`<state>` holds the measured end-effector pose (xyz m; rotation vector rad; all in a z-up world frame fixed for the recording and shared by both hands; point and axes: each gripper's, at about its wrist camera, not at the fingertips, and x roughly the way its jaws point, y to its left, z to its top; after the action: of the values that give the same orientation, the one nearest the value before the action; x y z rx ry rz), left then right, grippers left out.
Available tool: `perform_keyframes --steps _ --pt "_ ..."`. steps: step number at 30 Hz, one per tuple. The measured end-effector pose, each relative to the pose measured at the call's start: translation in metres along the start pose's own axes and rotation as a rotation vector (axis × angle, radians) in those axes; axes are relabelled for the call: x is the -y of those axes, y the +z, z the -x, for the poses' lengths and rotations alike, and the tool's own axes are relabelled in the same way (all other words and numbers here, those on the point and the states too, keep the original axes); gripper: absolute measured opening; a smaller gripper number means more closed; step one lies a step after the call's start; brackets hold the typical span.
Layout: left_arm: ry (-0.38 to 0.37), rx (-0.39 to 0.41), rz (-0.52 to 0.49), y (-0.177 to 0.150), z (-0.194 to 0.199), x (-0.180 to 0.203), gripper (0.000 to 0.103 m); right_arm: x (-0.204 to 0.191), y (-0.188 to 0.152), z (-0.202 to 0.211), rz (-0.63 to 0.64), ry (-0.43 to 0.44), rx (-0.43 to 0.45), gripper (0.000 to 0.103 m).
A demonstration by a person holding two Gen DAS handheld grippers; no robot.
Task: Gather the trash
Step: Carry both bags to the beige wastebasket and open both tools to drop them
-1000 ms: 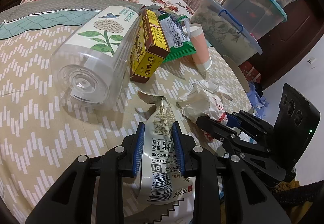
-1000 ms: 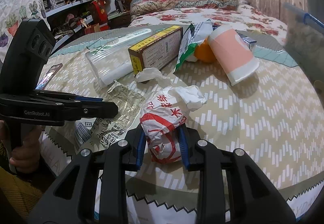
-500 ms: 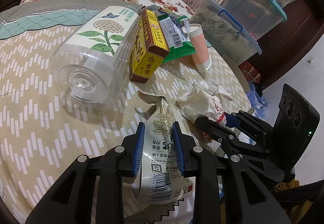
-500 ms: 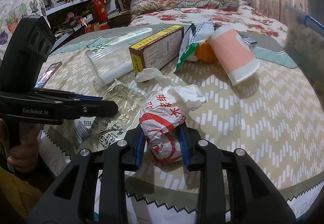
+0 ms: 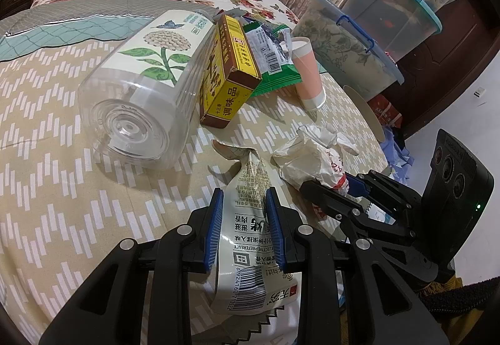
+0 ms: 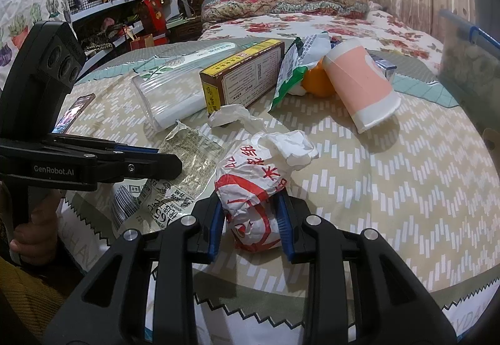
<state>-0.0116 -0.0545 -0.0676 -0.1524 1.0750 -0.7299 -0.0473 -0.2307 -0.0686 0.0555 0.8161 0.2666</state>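
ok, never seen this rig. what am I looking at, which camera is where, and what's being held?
There is no robot here: a person holds a two-finger clamp tool in each hand, and each tool carries a fisheye camera looking along its own fingers. So one picture is from the left hand, the other from the right.

In the left wrist view, the left tool is shut on a flattened snack wrapper; the right tool shows at the side. In the right wrist view, the right tool is shut on a crumpled red-and-white paper wrapper.

On the patterned tablecloth also lie a clear plastic jar, a yellow box, a green packet and a pink paper cup, all on their sides.
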Motion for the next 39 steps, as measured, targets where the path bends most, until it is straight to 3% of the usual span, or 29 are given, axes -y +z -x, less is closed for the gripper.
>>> perform_keyframes --steps 30,39 --pt "-0.028 0.034 -0.059 0.008 0.013 0.028 0.026 0.016 0.003 0.038 -0.018 -0.059 0.120 0.031" --pt "-0.035 0.041 -0.101 0.032 0.016 0.053 0.026 0.053 -0.002 0.058 -0.114 -0.085 0.184 0.031"
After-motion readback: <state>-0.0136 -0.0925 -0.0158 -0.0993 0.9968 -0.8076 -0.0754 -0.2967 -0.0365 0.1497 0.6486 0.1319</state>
